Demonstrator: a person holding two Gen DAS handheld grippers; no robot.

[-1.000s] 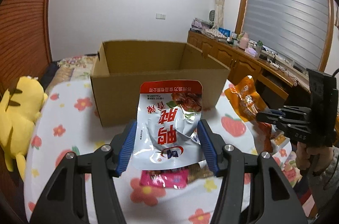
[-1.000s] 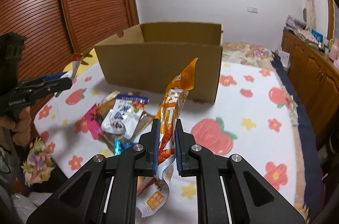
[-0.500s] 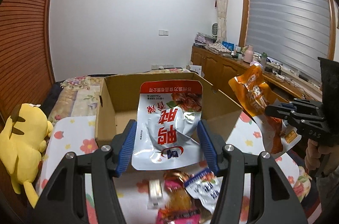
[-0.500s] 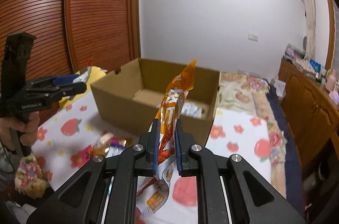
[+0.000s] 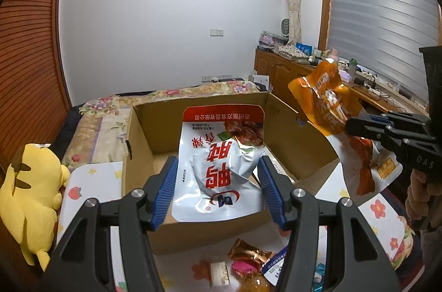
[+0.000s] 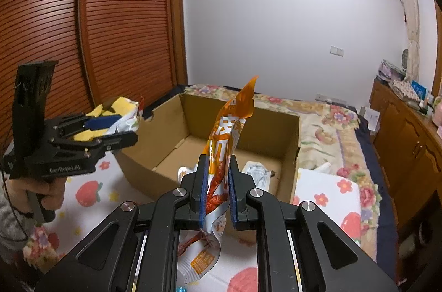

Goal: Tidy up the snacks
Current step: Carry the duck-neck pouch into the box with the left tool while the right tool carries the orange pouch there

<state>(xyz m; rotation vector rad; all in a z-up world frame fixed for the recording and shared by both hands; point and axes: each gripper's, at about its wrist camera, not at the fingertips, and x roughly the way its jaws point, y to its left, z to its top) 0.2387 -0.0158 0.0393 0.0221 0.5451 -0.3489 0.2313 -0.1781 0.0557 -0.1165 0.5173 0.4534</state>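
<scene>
The left gripper (image 5: 218,189) is raised over the near wall of the open cardboard box (image 5: 301,151), pointing level into it; its blue-padded fingers (image 5: 163,192) stand fairly wide, pressed on both side edges of a white and red snack pouch (image 5: 221,162) that stands upright between them, above the box's near part. In the right wrist view the same gripper (image 6: 116,129) shows from the side, held level by the left hand (image 6: 36,192) at the box's left corner

The right gripper (image 6: 216,192) points forward toward the box's near wall, its fingers (image 6: 203,189) drawn narrow and clamped on the middle of an orange snack packet (image 6: 229,131) that rises upright above them, its white lower end hanging below. In the left wrist view this packet (image 5: 328,109) hangs just beyond the box's right wall

Inside the box lies a pale packet (image 6: 257,173) on the floor. Loose snacks (image 5: 248,261) lie on the flowered table (image 6: 323,187) in front of the box. A yellow plush toy (image 5: 30,192) sits to the left of the table, and a bed (image 6: 326,120) lies behind the box
</scene>
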